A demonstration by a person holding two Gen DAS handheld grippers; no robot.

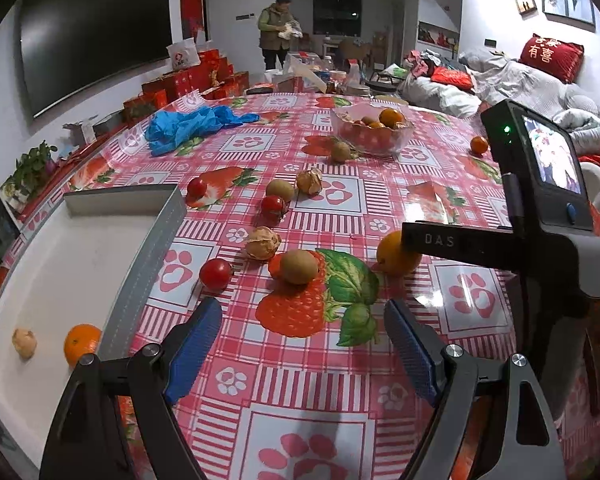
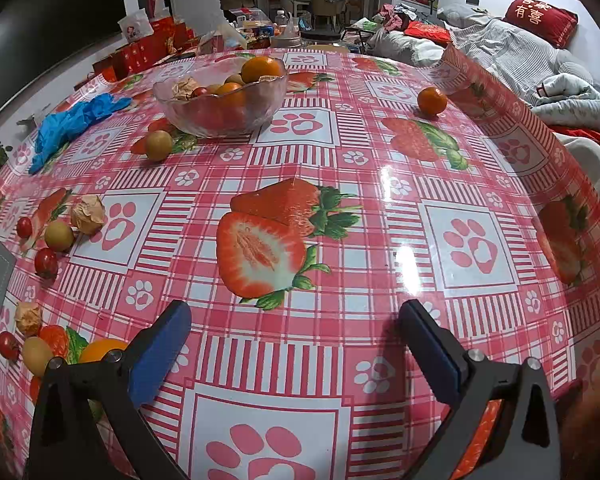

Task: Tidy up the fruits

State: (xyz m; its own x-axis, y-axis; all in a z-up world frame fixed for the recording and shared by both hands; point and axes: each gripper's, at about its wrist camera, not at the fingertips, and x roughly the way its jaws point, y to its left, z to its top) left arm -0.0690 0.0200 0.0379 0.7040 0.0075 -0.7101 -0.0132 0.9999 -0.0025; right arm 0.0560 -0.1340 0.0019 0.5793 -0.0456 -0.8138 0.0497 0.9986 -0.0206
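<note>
Holding both tools over the strawberry-print tablecloth (image 2: 340,160), I keep my left gripper (image 1: 304,340) spread and empty near a brown fruit (image 1: 299,266) and a cherry tomato (image 1: 215,274). My right gripper (image 2: 296,344) gapes wide, pinching nothing. An orange (image 1: 82,343) already lies in the white tray (image 1: 80,248); the glass bowl (image 2: 220,120) holds more fruit.

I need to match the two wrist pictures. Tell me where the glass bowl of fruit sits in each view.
Left wrist: glass bowl upper centre-right, far across the table.
Right wrist: glass bowl upper left of centre.
Shared landmark: the blue gloves lie left of it in both.
</note>
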